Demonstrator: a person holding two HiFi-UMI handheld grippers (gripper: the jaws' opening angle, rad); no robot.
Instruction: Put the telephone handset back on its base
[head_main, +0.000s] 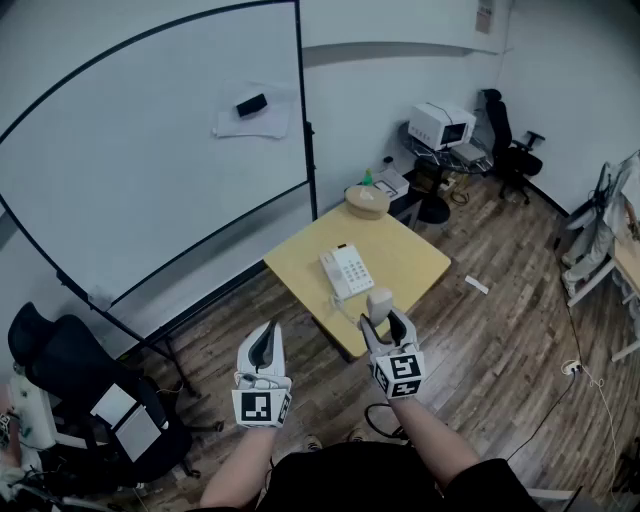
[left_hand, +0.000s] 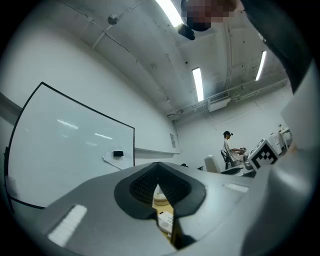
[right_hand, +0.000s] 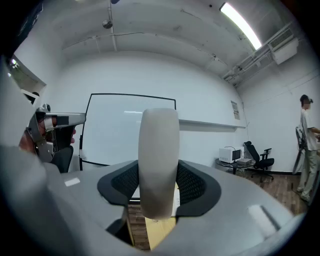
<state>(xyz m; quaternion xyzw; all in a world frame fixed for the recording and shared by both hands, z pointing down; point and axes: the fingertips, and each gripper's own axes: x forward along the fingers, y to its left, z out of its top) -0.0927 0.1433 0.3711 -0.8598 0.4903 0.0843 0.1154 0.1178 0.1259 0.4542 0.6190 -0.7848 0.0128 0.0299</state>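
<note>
One yellow table (head_main: 420, 262) carries one telephone base (head_main: 346, 270), its long axis running near to far. The single handset (head_main: 379, 303) stands upright, long axis vertical, over the table's near edge, clamped between the right gripper's (head_main: 385, 325) fingers. Both forearms reach forward, side by side. The left gripper (head_main: 266, 338), left of the table, has its fingers clenched together on nothing.

Pale handset (head_main: 379, 303) stands upright, lifted clear of white base (head_main: 346, 270).
</note>
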